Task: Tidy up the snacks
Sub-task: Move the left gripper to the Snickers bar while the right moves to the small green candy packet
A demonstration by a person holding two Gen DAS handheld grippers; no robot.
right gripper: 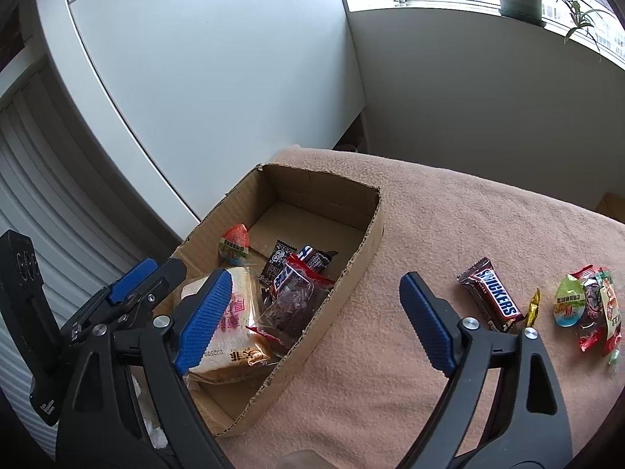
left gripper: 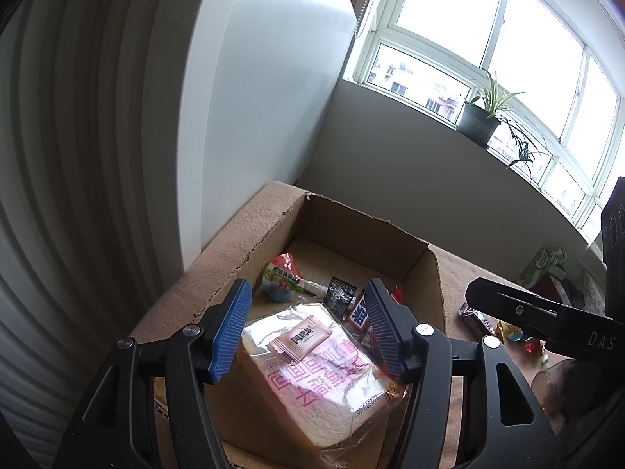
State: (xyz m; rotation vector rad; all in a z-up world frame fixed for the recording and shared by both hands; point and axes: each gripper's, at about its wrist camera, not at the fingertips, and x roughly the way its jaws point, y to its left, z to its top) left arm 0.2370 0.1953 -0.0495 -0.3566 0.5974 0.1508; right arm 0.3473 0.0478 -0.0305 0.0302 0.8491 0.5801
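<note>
While both hand-held grippers hang with jaws apart and nothing clamped, most of the snacks already lie in a shallow cardboard box (right gripper: 363, 242) on a tan blanket (right gripper: 449, 219). The left gripper (left gripper: 308, 328) hovers over a bagged bread loaf (left gripper: 312, 375) inside the box; its blue pads flank the loaf without pressing it. The right gripper (right gripper: 312, 316) is spread wide above the box's near wall, empty.

Still outside, to the right on the blanket, lie a chocolate bar (right gripper: 490, 295), a small gold-wrapped sweet (right gripper: 533, 306), a round jelly cup (right gripper: 568, 301) and a red-trimmed packet (right gripper: 601, 305), the last two touching.

The chocolate bar is probably light and fairly stiff, its glossy wrapper likely slick; pinching it across the middle of its narrow width seems safest. The jelly cup looks rounded and smooth (apt to squirt out of a hard squeeze), so a gentle hold across its widest part suits it. The packet appears soft and crinkly, graspable almost anywhere. The bread is soft and would crush easily.
</note>
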